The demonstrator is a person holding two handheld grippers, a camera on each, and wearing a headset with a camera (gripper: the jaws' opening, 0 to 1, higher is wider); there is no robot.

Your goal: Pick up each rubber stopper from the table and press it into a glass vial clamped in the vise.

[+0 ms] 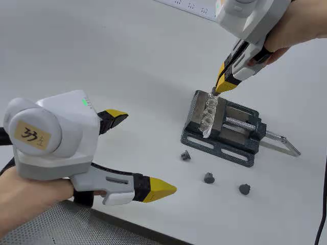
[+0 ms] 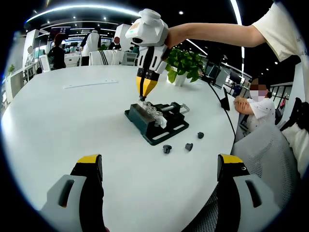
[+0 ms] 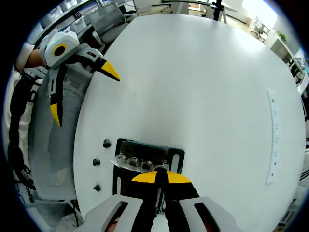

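Head view: the left claw (image 1: 139, 152) gapes open over the bench's (image 1: 127, 51) near edge. The right claw (image 1: 219, 89) is closed, tips at the end of the vials (image 1: 208, 113) clamped in the vise (image 1: 232, 143).
Left gripper view: three stoppers (image 2: 167, 149) lie between vise and that edge.
Right gripper view: its closed tips meet over the vials.

Right gripper (image 1: 217, 92): its closed tips cover the mouth of the end glass vial (image 1: 211, 100) in the vise (image 1: 219, 145), so whether anything is pinched between them cannot be told. The vial count is uncertain (clear glass, the outlines overlap). The head view's top edge cuts off the gripper housing and the hand (image 1: 301, 23) holding it, as well as a white strip (image 1: 189, 5). A black cable (image 1: 323, 204) runs off the right edge. In the right gripper view the rubber stoppers (image 3: 96, 162) are dark specks, their shape too small to tell.
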